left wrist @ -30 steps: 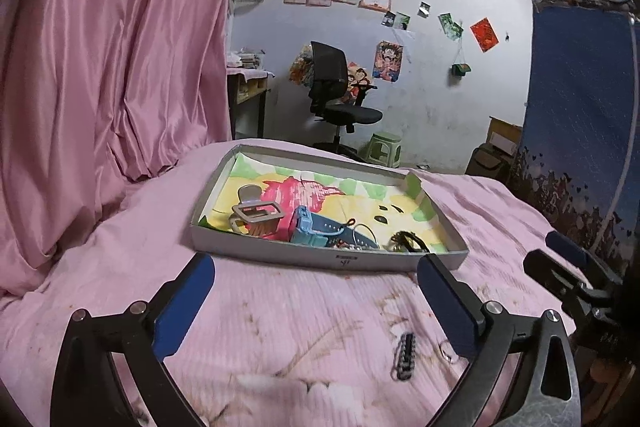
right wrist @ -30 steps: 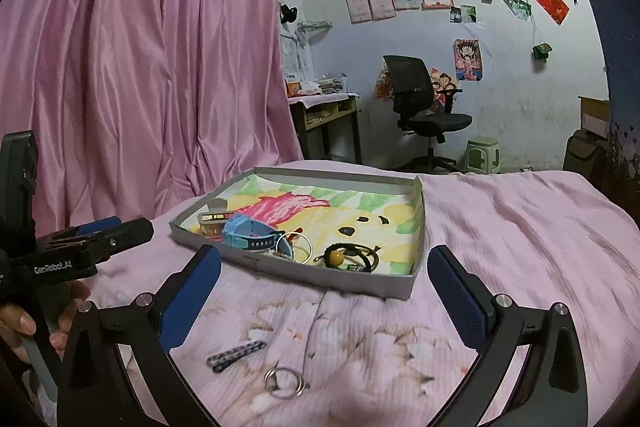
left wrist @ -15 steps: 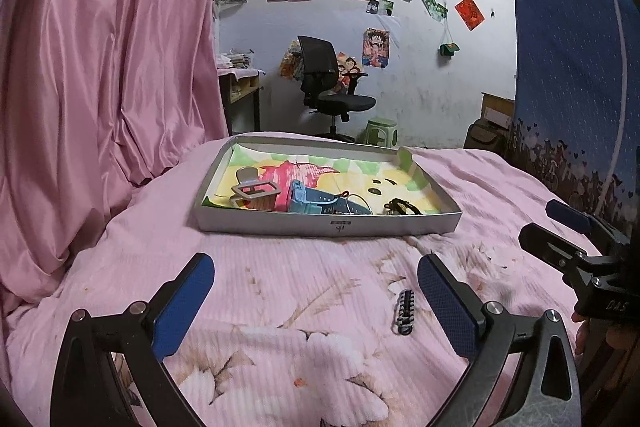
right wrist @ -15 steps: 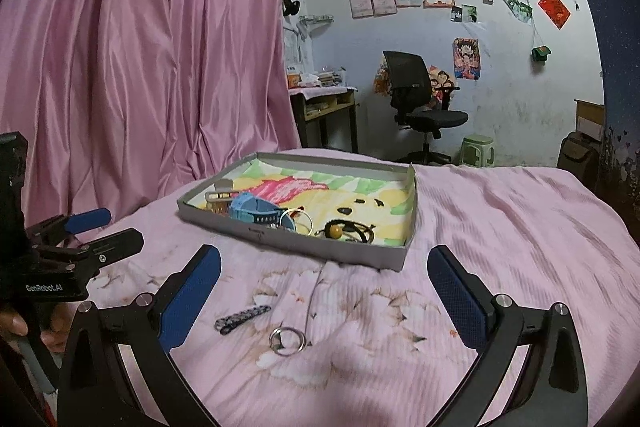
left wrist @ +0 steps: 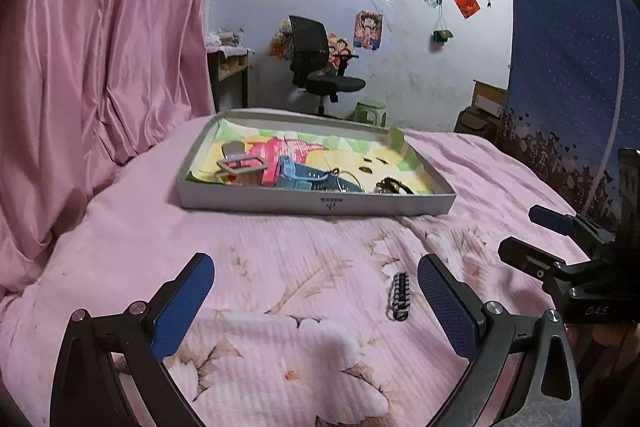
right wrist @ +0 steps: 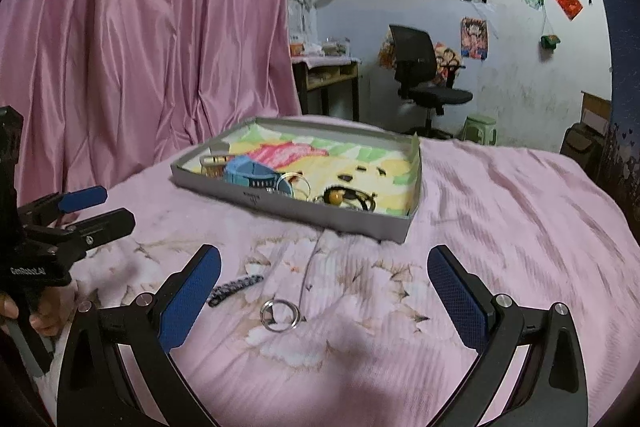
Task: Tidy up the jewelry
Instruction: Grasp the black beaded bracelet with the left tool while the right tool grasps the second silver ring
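While both sets of jaws stand wide apart and empty, the left gripper (left wrist: 316, 301) has a small beaded clasp (left wrist: 400, 295) lying on the pink bedspread (left wrist: 280, 259) between its pads, nearer the right one. Between the right gripper (right wrist: 324, 291) pads lies a metal ring (right wrist: 279, 314) on a thin chain. Beyond both sits the grey tray (left wrist: 312, 203) holding a blue strap (right wrist: 250, 171) and bangles.
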